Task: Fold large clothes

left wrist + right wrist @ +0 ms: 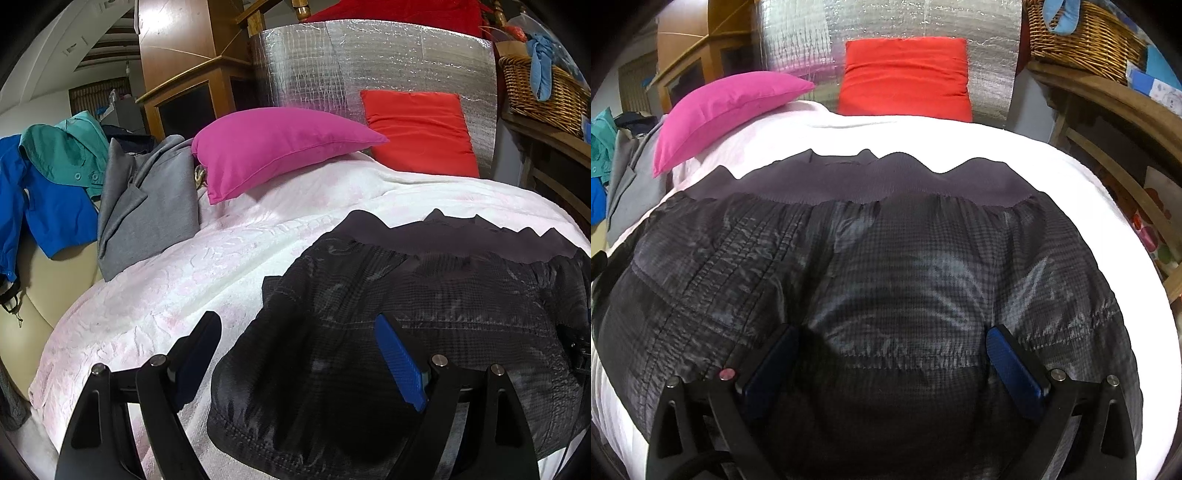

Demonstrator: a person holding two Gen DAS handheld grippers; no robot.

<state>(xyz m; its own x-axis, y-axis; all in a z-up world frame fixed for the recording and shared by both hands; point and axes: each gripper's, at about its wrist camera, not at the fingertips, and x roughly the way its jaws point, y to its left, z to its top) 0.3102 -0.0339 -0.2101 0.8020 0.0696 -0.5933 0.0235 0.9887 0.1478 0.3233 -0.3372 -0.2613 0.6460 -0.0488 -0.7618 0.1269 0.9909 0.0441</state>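
Note:
A black quilted jacket lies spread flat on a white blanket that covers the bed. Its ribbed dark hem band runs along the far edge. My left gripper is open over the jacket's left edge, one finger above the blanket and the other above the fabric, with nothing pinched. Over the near middle of the jacket my right gripper stands wide open, its blue pads close to the cloth but holding none of it.
A pink pillow and a red cushion rest at the bed's far end against a silver foil panel. Grey, teal and blue garments are piled at the left. A wicker basket sits on wooden furniture at the right.

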